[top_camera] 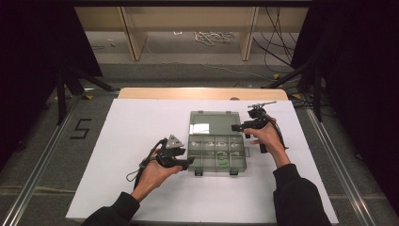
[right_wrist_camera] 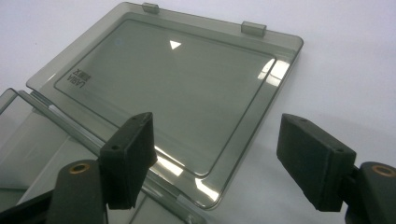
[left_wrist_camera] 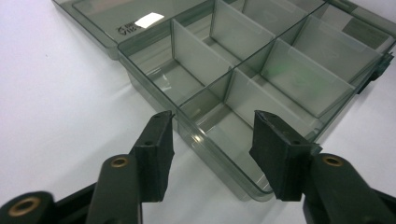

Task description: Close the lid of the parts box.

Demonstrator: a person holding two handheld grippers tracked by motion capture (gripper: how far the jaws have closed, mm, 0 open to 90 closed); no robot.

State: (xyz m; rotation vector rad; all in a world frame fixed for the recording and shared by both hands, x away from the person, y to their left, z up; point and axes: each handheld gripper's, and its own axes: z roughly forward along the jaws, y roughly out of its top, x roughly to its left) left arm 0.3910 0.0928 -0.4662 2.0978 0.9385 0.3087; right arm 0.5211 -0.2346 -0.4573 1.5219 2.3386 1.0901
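My left hand-held gripper (left_wrist_camera: 212, 140) straddles the organizer box (left_wrist_camera: 261, 79) corner, jaws spread (not pinching). Right hand-held gripper (right_wrist_camera: 215, 163) gapes over the lid (right_wrist_camera: 173, 88). Box may skid on the counter (top_camera: 141, 122).

I see smoky-grey see-thru organizer box (top_camera: 217, 151), green bits inside; white table sheet (top_camera: 136, 132) under it, black jaws.

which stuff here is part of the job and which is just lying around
In the job:
- compartment box, open
- its lid, lying flat
- left gripper, at the box's near left corner
- right gripper, by the lid's right edge

Lying about:
- white rope on the floor
- black cables
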